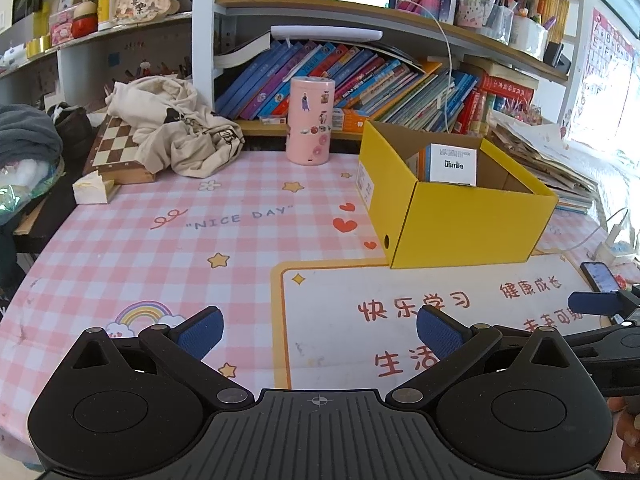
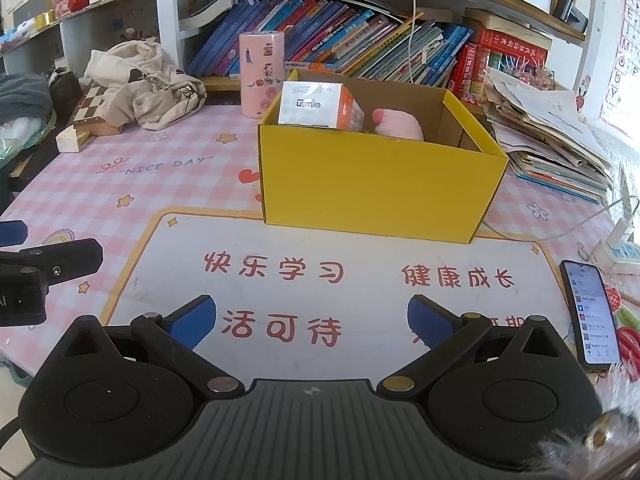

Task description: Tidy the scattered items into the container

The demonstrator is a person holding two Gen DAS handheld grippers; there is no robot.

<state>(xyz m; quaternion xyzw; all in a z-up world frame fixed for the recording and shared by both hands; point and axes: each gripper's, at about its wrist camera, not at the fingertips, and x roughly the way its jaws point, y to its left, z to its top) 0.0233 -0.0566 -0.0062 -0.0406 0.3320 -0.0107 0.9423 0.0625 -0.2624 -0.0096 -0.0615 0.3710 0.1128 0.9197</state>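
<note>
Broadly, a pink checked desk mat covers the whole work surface, with a white writing pad bearing red characters laid over its near half. Behind it, a shelf of leaning books runs along the back, and a ragged stack of papers and booklets sits to the right.

On the far edge of the writing pad stands the yellow cardboard box, open at the top. Inside it, at the left, a white-and-orange "usmile" carton stands upright and rises above the rim; beside it lies a pink soft thing — possibly a plush toy, though only its top shows over the box wall.

To the left, a cream cloth is heaped over a wooden chessboard, and a pink sticker-covered canister stands upright near the box's back-left corner, apart from it.

Nearest the cameras, the left gripper hovers over the mat and the pad's left edge, fingers spread wide and empty. The right gripper hangs over the pad — likewise splayed, nothing between its blue pads. A phone with a lit screen lies at the pad's right edge, near a white power strip.
</note>
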